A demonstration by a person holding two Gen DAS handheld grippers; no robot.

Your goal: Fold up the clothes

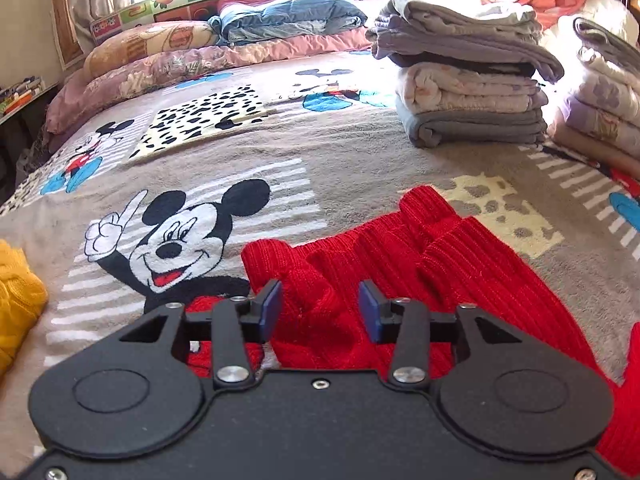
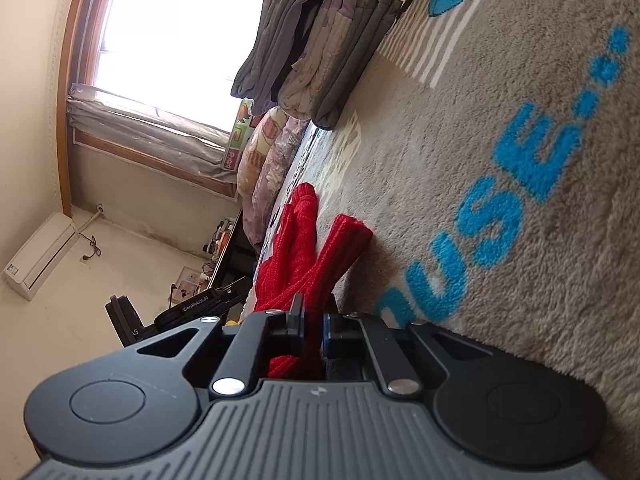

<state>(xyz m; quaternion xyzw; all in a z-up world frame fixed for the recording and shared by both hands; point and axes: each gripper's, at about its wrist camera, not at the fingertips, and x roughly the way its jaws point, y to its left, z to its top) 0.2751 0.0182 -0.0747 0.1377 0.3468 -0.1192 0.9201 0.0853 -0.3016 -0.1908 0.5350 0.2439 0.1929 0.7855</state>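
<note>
A red ribbed knit garment [image 1: 420,264] lies crumpled on the grey cartoon-mouse blanket [image 1: 320,152] that covers the bed. My left gripper [image 1: 320,304] hovers just over its near left part, open, blue pads apart, with red knit showing in the gap and neither pad pressing on it. In the right wrist view the picture is rolled sideways, and the blanket [image 2: 500,200] fills the right side. My right gripper [image 2: 314,308] is shut on an edge of the red garment [image 2: 304,248], which stretches away from the jaws along the bed.
Two stacks of folded grey and pale clothes [image 1: 468,80] [image 1: 604,92] stand at the back right of the bed. Pillows and a folded blue quilt [image 1: 288,16] line the far edge. A yellow knit garment [image 1: 16,292] lies at the left edge. A window [image 2: 172,40] is behind.
</note>
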